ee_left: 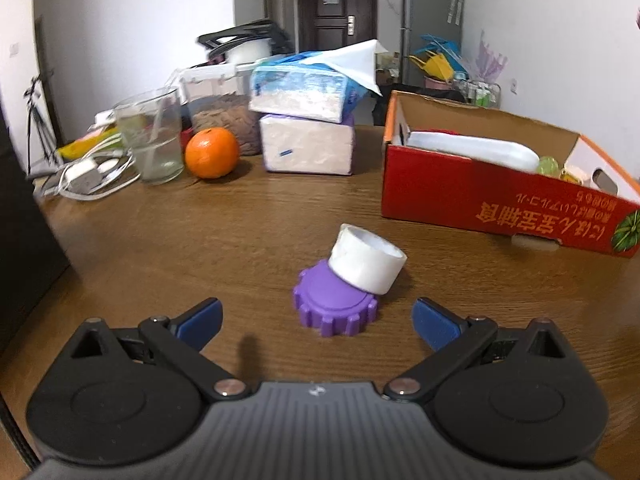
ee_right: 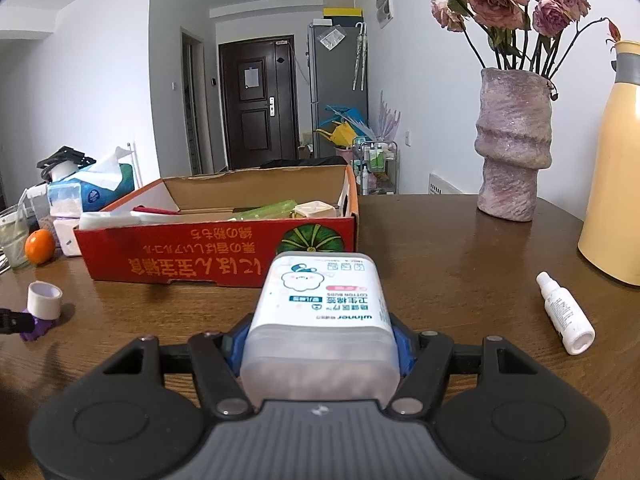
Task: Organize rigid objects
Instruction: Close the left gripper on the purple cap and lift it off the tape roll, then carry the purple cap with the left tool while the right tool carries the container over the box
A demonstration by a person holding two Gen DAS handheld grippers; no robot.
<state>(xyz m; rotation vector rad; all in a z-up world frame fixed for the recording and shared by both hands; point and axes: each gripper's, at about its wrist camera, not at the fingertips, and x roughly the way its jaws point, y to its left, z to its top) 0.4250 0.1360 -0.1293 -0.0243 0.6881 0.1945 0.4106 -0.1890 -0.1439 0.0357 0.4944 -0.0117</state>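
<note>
Two grippers: right gripper (ee_right: 320,350) clamps cotton-bud box (ee_right: 320,312).

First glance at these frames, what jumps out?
The right claw clamps a cotton bud box, front and centre. Behind it sits the red cardboard box. Ahead of the open left claw, a white tape roll leans on a purple gear-shaped lid.

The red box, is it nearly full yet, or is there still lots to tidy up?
Some things already lie in the red box. The right gripper is holding the cotton bud container. Still out on the table: a tape roll leaning on a purple gear-shaped lid, in front of the open left gripper, and a white spray bottle.
</note>
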